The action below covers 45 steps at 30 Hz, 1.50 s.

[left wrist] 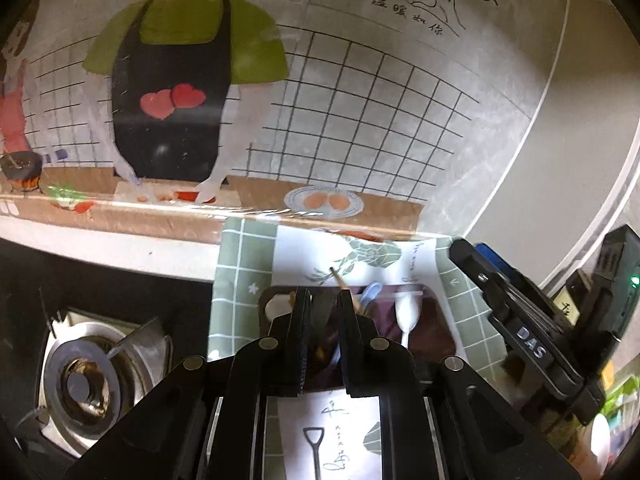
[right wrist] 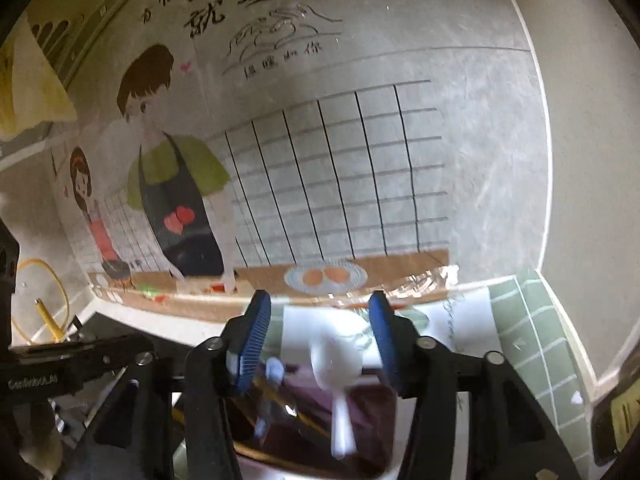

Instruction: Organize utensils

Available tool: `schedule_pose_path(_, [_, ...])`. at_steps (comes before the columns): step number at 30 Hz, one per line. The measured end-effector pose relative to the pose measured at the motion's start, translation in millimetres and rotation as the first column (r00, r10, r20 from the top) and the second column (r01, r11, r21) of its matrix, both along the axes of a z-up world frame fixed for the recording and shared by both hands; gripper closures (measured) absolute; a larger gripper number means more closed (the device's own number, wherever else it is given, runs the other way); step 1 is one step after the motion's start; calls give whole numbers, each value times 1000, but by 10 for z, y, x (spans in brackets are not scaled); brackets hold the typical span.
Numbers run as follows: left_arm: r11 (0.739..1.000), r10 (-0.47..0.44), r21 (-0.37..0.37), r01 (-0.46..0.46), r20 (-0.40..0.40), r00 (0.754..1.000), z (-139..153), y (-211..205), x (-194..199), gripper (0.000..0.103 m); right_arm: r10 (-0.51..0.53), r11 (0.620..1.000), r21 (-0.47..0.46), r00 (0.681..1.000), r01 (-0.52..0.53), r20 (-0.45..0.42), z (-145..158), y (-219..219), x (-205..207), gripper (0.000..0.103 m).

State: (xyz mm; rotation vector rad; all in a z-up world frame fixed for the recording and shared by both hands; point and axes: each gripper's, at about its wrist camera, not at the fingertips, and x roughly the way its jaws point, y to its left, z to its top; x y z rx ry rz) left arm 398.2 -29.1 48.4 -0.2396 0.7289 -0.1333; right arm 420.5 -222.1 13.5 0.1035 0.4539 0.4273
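Two grippers hover over the dark tray at lower centre. Right gripper, jaws spread, straddles the white spoon; it should descend squarely before closing. Left gripper looks nearly pressed together, seemingly empty.

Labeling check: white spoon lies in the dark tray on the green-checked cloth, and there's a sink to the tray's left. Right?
One thing is wrong: left of the tray is a gas stove burner, not a sink, as the left wrist view shows. The rest holds: the white spoon lies in the dark tray on the green-checked cloth.
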Motion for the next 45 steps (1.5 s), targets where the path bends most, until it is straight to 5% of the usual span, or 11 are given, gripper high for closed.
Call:
schedule_pose_path(7, [999, 23, 31, -23, -7, 1000, 13, 21, -405, 71, 0, 998, -70, 996, -7, -91, 48, -268, -337, 53])
schedule_pose_path(12, [997, 37, 67, -33, -69, 997, -267, 12, -770, 62, 7, 981, -191, 989, -35, -145, -90, -324, -636, 46])
schedule_pose_path(23, [997, 51, 70, -32, -290, 956, -1190, -43, -1381, 55, 35, 944, -287, 914, -163, -404, -1025, -262, -938, 46])
schedule_pose_path(29, [998, 41, 52, -24, -342, 939, -1374, -103, -1484, 54, 45, 923, -318, 882, -216, -468, -1391, -44, -933, 47])
schedule_pose_path(38, [997, -2, 76, 28, -321, 947, -1249, -221, -1416, 50, 31, 884, -396, 876, -250, -482, -1471, -75, -1100, 92])
schedule_pose_path(45, [987, -93, 98, 129, -311, 946, -1223, -376, -1171, 49, -41, 880, -430, 869, -202, -493, -1416, -460, -1275, 93])
